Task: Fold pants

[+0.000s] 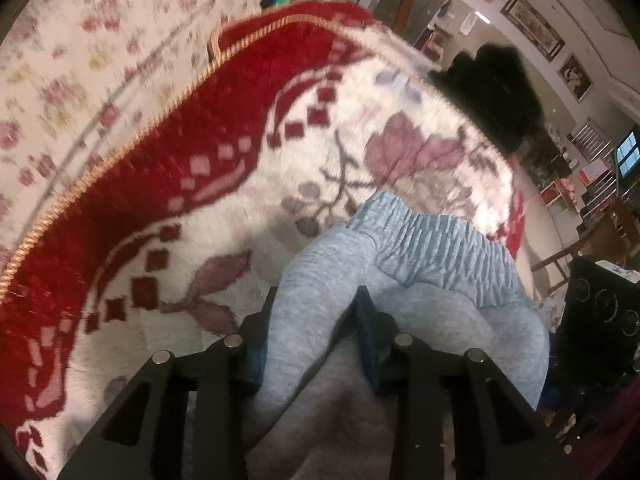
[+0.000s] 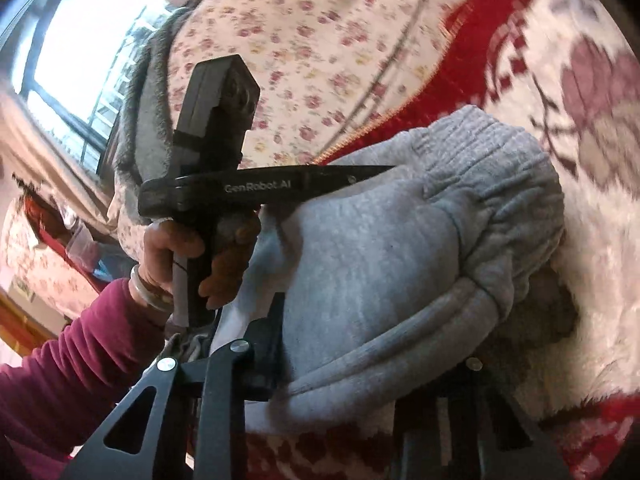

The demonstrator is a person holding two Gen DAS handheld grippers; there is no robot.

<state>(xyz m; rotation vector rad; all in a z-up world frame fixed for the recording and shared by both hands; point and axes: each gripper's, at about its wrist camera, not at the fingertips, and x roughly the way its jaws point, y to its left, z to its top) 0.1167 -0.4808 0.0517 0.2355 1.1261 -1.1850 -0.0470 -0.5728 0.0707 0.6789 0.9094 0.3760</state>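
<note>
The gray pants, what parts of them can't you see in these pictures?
- Legs of the gray pants: left wrist view, cut off behind the left hand-held gripper clamped on the cloth.
- Right hand-held gripper: right wrist view, one finger buried under bunched cloth.
- Blanket pattern: both views, blurred.
- Black heap: left wrist view, too dark to identify.

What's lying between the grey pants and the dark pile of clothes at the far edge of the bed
In the left wrist view, only the red and white floral blanket lies between the grey pants and the dark pile; nothing else sits on that stretch.
</note>
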